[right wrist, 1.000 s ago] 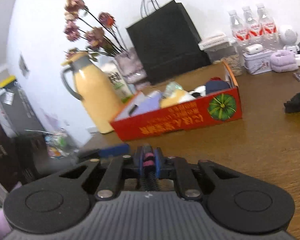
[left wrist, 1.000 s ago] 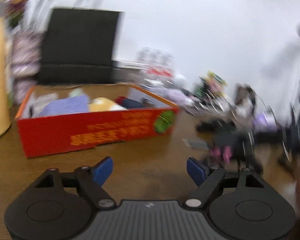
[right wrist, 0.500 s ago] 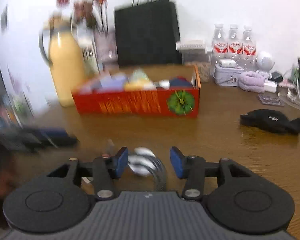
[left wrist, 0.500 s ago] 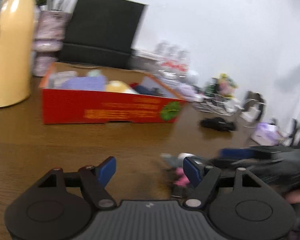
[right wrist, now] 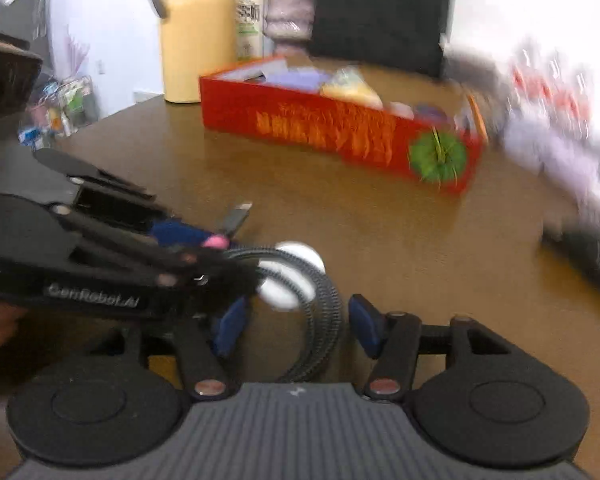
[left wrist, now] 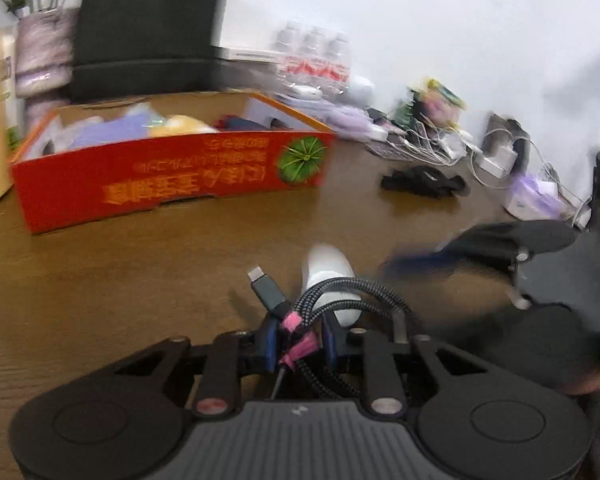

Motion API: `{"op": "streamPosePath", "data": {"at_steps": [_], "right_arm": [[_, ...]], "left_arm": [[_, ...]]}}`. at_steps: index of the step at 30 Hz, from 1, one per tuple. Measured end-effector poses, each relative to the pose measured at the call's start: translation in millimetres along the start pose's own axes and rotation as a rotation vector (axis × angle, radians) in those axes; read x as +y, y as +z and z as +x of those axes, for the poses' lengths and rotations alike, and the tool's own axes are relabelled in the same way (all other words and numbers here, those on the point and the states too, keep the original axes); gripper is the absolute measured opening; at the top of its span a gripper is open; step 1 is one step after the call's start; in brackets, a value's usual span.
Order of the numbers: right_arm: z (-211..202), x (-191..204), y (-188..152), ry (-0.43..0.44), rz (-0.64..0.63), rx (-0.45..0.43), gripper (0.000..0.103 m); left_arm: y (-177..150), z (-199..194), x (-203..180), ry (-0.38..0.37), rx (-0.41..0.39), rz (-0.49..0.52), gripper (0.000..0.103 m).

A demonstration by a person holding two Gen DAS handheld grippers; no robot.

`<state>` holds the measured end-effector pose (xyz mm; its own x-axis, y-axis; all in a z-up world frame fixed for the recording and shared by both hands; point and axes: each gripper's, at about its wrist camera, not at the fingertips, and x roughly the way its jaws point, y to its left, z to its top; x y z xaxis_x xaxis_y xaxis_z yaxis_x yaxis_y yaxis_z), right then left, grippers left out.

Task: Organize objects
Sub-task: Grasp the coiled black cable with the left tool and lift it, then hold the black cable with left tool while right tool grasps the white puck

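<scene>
My left gripper (left wrist: 298,340) is shut on a coiled braided charging cable (left wrist: 340,292) bound with a pink tie, with a white charger plug (left wrist: 328,276) and a grey connector (left wrist: 266,288). In the right wrist view the left gripper (right wrist: 204,248) comes in from the left holding the cable (right wrist: 320,316) and the plug (right wrist: 292,280). My right gripper (right wrist: 294,326) is open and empty, its blue pads on either side of the cable loop. It shows blurred at the right of the left wrist view (left wrist: 440,258). An open red cardboard box (left wrist: 168,176) with soft items stands behind on the wooden table (left wrist: 140,264).
A yellow thermos jug (right wrist: 196,32), a black paper bag (left wrist: 148,28) and water bottles (left wrist: 316,56) stand behind the box (right wrist: 340,128). A black cloth (left wrist: 422,182), tangled white cables (left wrist: 440,144) and a purple pack (left wrist: 536,200) lie at the right.
The right gripper opened and let go of the cable. The left gripper closed on it and now holds it. Both views swung, with heavy blur.
</scene>
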<state>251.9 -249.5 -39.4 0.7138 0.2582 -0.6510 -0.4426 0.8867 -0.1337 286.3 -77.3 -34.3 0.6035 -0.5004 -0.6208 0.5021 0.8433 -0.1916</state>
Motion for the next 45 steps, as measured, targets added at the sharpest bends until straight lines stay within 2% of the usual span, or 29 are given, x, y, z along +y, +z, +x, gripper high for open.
{"op": "streamPosePath", "data": {"at_steps": [1,2,3,4,5,7,9,10,11,12,13,14,15,17,19,20,21,23,25,27,28,29,32,33,34,35,39,43,45], "right_arm": [[6,3,1,-0.223,0.065,-0.067,0.064],[12,6,1,-0.256,0.121,-0.08,0.055],[18,13,2,-0.204,0.079,-0.041,0.036],[15,17,1,-0.195,0.049,-0.06,0.043],[15,19,0,-0.173,0.037,-0.051,0.043],[9,12,-3,-0.103,0.075,-0.038,0.062],[1,4,-3,-0.032,0.12,-0.017,0.069],[-8,-3,-4,0.017,0.153,-0.035,0.077],[-19,-12,-6,0.066,0.198,-0.068,0.084],[-27,-21,-6,0.08,0.235,-0.102,0.098],[-31,-30,-6,0.054,0.265,-0.129,0.103],[-29,-37,-5,0.002,0.275,-0.132,0.103],[-26,-44,-6,-0.082,0.282,-0.114,0.102],[-14,-59,-13,-0.194,0.299,-0.076,0.102],[0,-72,-16,-0.187,0.331,-0.06,0.1],[9,-77,-16,-0.175,0.354,-0.048,0.1],[16,-80,-16,-0.168,0.368,-0.039,0.1],[29,-78,-12,-0.163,0.382,-0.012,0.093],[38,-72,-5,-0.188,0.329,-0.012,0.07],[41,-70,-3,-0.184,0.335,-0.019,0.066],[43,-71,-2,-0.184,0.331,-0.023,0.052],[44,-73,-2,-0.181,0.331,-0.03,0.043],[38,-77,-6,-0.179,0.345,-0.038,0.04],[32,-72,-9,-0.185,0.334,-0.046,0.04],[26,-66,-12,-0.181,0.329,-0.047,0.04],[18,-57,-18,-0.167,0.328,-0.049,0.04],[-25,-20,-46,-0.053,0.387,-0.101,0.04],[-58,4,-69,-0.034,0.424,-0.12,0.04],[-68,9,-76,-0.054,0.433,-0.121,0.04]], "left_arm": [[2,-2,3,-0.05,0.003,-0.006,0.018],[3,-1,4,-0.049,0.015,-0.019,0.016],[3,-3,6,-0.024,0.014,-0.011,0.017],[3,-3,8,-0.016,0.017,-0.01,0.017],[2,-3,12,-0.011,0.02,-0.023,0.017],[0,-5,17,0.007,0.028,-0.034,0.017],[1,-9,22,0.063,0.023,-0.032,0.018],[2,-10,29,0.092,0.023,-0.035,0.019],[1,-8,31,0.112,0.023,-0.041,0.024],[1,-10,34,0.147,0.02,-0.058,0.045],[2,-12,35,0.196,0.017,-0.077,0.059],[3,-14,33,0.231,0.011,-0.083,0.08],[3,-14,28,0.238,0.005,-0.069,0.089],[1,-19,19,0.2,-0.003,-0.041,0.089],[2,-21,10,0.161,-0.01,-0.055,0.092],[3,-20,3,0.137,-0.029,-0.052,0.096],[3,-19,-3,0.119,-0.046,-0.035,0.102],[2,-12,-18,0.128,-0.039,0.043,0.103],[2,0,-23,0.206,-0.023,0.066,0.103],[0,6,-18,0.25,0.001,0.032,0.103],[-1,4,-13,0.255,-0.009,-0.004,0.103],[-2,4,-9,0.26,-0.005,-0.033,0.103],[-7,-3,-5,0.216,-0.012,-0.068,0.087],[-9,-5,-8,0.21,-0.013,-0.055,0.073],[-12,-9,-13,0.228,-0.012,-0.03,0.044],[-16,-12,-20,0.247,-0.006,0.014,0.022],[-41,-33,-41,0.219,-0.005,0.081,0.021],[-58,-51,-52,0.217,-0.009,0.097,0.019],[-58,-59,-52,0.207,-0.015,0.083,0.017]]}}
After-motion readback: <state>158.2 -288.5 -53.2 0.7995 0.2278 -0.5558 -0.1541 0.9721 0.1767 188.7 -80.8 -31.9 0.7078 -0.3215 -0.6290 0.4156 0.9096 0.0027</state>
